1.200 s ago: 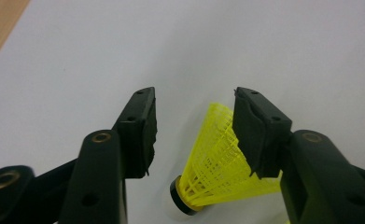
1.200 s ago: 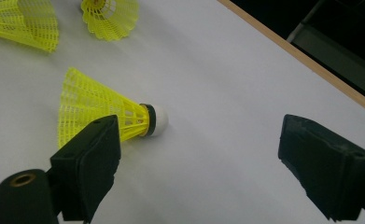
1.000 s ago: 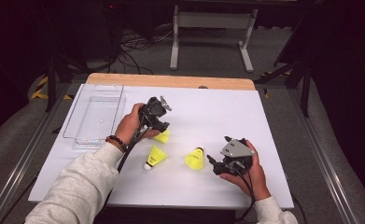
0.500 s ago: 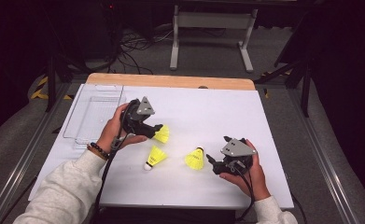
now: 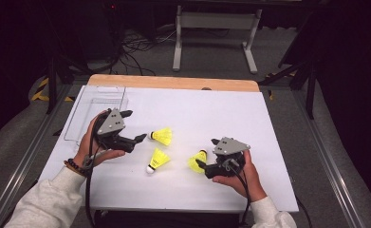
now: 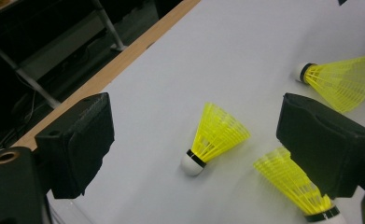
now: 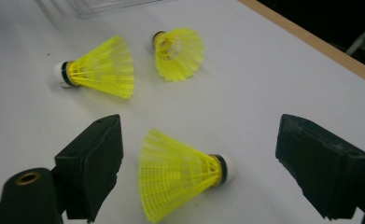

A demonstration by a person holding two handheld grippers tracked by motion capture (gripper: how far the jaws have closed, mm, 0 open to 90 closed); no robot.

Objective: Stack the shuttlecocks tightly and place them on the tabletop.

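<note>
We hold both grippers wide and empty: left gripper (image 5: 138,138) left of centre, right gripper (image 5: 201,165) lower centre. Three shuttlecocks (image 5: 162,136) (image 5: 157,158) (image 5: 197,160) lie mid-table; the clear tray (image 5: 81,118), upper left, looks empty, so probably nothing is done yet.

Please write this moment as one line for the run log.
left gripper: open, beside far shuttlecock | right gripper: open, around near-right shuttlecock | shuttlecocks lying on white table: three | clear tray: empty

Overhead forward-down; two close jaw-level views, shuttlecocks (image 5: 163,136) shared
</note>
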